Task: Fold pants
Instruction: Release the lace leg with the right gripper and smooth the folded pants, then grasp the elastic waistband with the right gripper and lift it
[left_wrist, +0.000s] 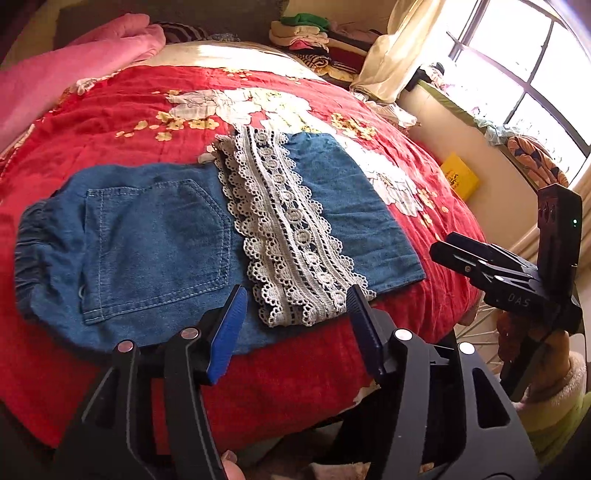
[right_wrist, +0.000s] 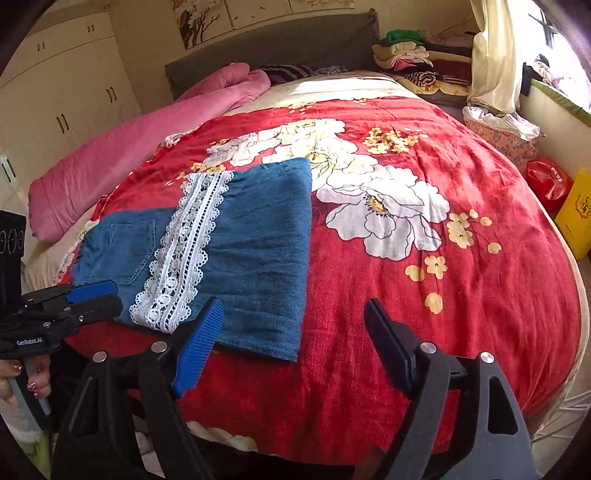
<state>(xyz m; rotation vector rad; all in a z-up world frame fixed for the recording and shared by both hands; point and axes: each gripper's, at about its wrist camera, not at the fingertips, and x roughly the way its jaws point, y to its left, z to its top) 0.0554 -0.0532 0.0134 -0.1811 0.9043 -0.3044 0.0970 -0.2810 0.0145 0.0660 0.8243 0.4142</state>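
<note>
Here my left gripper (left_wrist: 295, 314) and right gripper (right_wrist: 291, 332) hover with jaws spread, holding nothing, above the folded denim pants (left_wrist: 155, 236) lying flat near the bed's (right_wrist: 406, 295) near-left edge.

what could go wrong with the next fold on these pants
1. The lace trim is full of holes, so a fingertip of the left tongs might snag it.
2. The pants lie near the edge of the bed; a pull may drag them off.
3. The right tongs are open over the hem and might pinch the bedspread too.
</note>
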